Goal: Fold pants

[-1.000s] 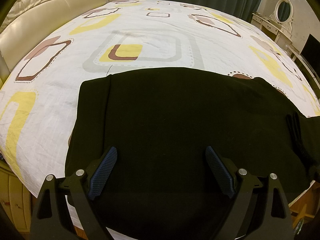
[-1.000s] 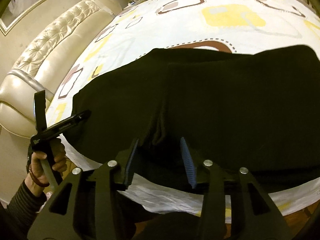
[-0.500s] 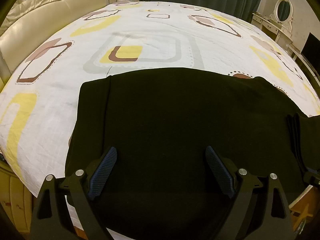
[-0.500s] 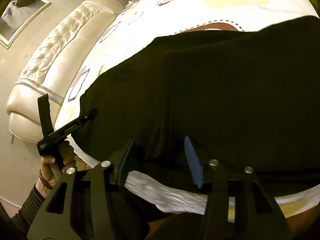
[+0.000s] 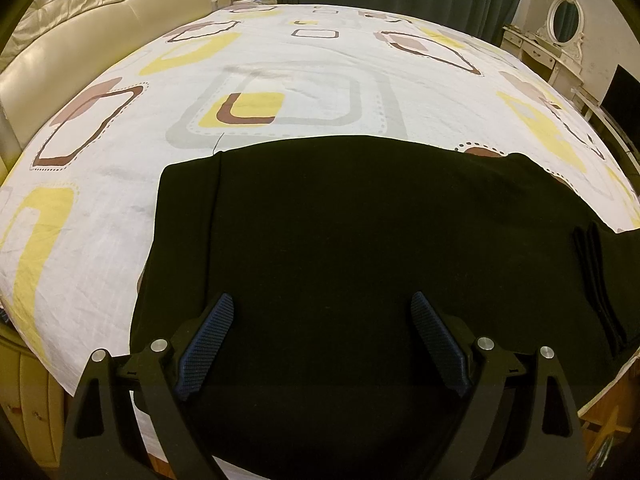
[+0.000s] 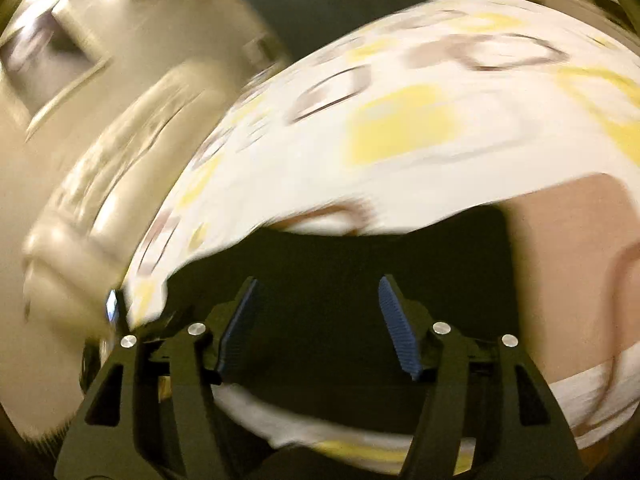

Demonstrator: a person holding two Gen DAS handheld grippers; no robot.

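Jaws of right gripper opening, nothing pinched; let go of pants, swung off toward two o'clock. Left gripper spread wide, empty, over pants flat on bed. Fold apparently laid.

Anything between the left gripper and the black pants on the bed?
Nothing visible. The left gripper hangs open directly over the black pants, which lie flat on the patterned bedsheet; only dark fabric shows between its fingers.
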